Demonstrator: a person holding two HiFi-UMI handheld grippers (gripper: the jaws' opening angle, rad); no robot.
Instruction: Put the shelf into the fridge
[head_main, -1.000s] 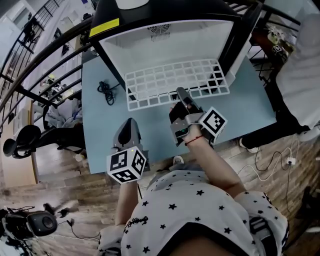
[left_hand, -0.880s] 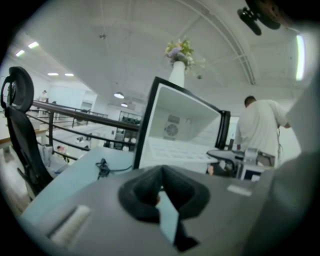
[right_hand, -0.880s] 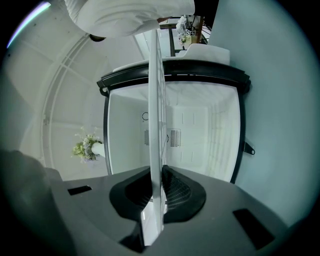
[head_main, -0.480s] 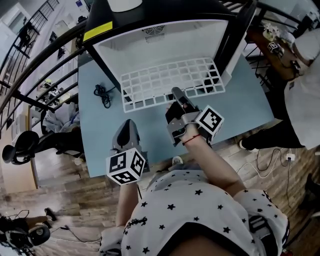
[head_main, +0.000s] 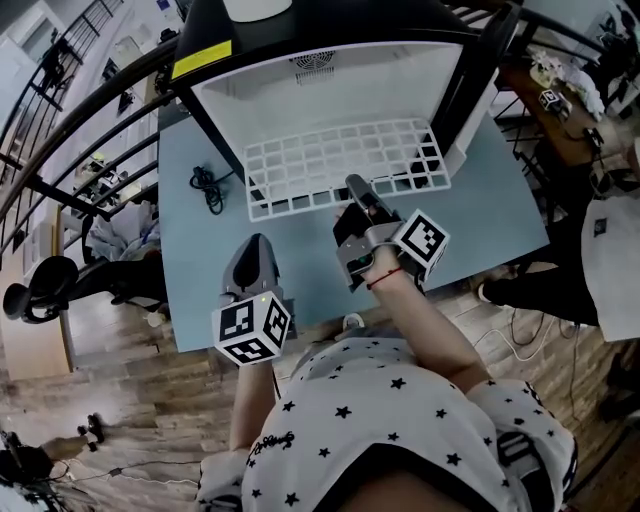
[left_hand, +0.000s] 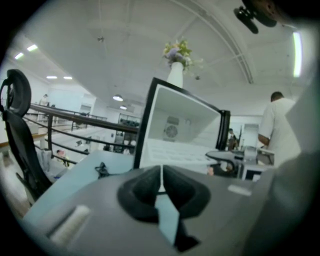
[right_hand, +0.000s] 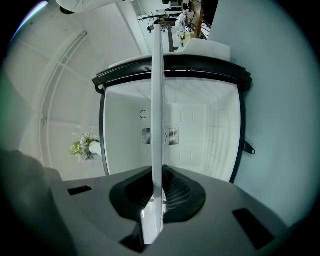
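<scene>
Right claw (head_main: 354, 187) clamps shelf (head_main: 330, 160) front edge, seemingly mid-width.

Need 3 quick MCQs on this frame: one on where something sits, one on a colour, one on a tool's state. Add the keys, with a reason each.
1. The fridge stands open on the table. Where is the black cable?
A. inside the fridge
B. on the table, left of the fridge
C. on top of the fridge

2. What colour is the wire shelf?
A. white
B. red
C. black

3. What state is the right tool in?
A. open, clear of the shelf
B. shut, with nothing in it
C. shut on the shelf's front edge

Key:
1 B: the head view shows the cable coiled on the blue tabletop beside the fridge.
2 A: the grid is white, like the fridge's interior.
3 C: the right gripper view shows the pads pressed on the shelf's edge.
</scene>
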